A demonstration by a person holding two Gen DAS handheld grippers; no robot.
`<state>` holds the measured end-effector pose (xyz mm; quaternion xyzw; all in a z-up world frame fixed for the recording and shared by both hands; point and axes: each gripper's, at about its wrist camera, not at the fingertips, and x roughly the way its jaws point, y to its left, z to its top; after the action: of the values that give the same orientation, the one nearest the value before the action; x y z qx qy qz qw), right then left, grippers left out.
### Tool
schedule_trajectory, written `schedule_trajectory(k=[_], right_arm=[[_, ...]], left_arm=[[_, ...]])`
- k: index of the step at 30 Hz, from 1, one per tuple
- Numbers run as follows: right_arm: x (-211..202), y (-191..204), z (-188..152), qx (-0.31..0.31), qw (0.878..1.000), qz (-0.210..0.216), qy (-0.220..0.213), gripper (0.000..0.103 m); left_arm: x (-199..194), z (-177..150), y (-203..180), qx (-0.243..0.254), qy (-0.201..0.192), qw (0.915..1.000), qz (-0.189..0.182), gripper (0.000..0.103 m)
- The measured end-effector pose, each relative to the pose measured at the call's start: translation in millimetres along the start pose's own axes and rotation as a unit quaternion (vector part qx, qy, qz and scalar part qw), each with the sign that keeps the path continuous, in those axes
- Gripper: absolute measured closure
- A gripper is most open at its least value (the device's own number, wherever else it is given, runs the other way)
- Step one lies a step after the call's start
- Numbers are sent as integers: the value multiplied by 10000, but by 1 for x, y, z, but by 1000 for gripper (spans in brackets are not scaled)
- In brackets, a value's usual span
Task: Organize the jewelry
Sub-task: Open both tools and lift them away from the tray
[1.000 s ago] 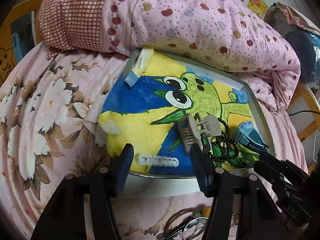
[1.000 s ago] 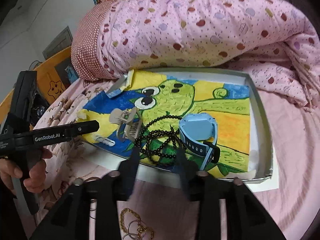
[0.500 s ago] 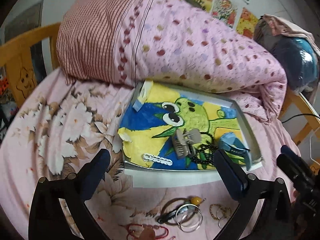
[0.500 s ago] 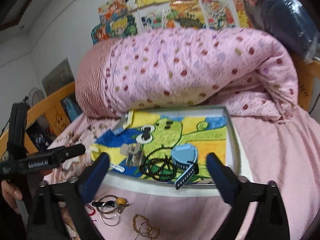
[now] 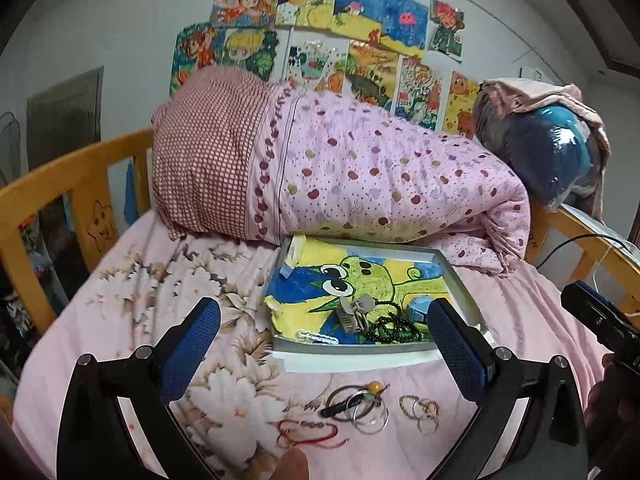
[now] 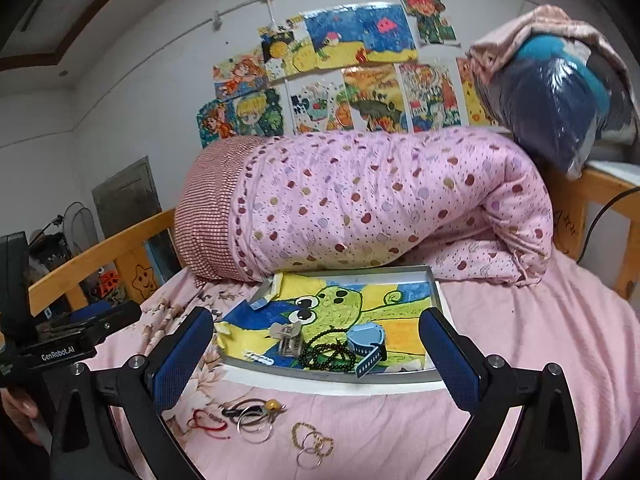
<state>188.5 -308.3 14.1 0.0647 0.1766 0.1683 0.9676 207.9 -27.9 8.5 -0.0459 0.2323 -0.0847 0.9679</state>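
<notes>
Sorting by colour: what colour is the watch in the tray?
Light blue; the watch shows best in the right wrist view.

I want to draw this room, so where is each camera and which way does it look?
Left wrist: sits on the left gripper, open, facing the tray and quilt; its blue fingers show, and the right gripper's edge.
Right wrist: sits on the right gripper, open, facing the same tray; the left gripper and a hand show.
Both share the tray, bead necklace, rings and wall drawings.

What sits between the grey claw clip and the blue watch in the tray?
The black bead necklace lies between the grey claw clip and the blue watch, in the tray. Clearest in the right wrist view.
</notes>
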Motion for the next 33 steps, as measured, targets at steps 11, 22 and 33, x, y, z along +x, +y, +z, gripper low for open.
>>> schedule_trajectory(k=[11, 22, 33], right_arm=[[-32, 35, -29, -623, 9980, -6, 106, 0], [-21, 45, -56, -686, 9950, -310, 653, 0], [-10, 46, -69, -686, 9923, -379, 961, 0]], left_arm=[[-53, -19, -1, 171, -76, 9998, 92, 2], [-57, -65, 9, 177, 507, 9978, 380, 2], [-45, -82, 18, 97, 948, 9939, 563, 2]])
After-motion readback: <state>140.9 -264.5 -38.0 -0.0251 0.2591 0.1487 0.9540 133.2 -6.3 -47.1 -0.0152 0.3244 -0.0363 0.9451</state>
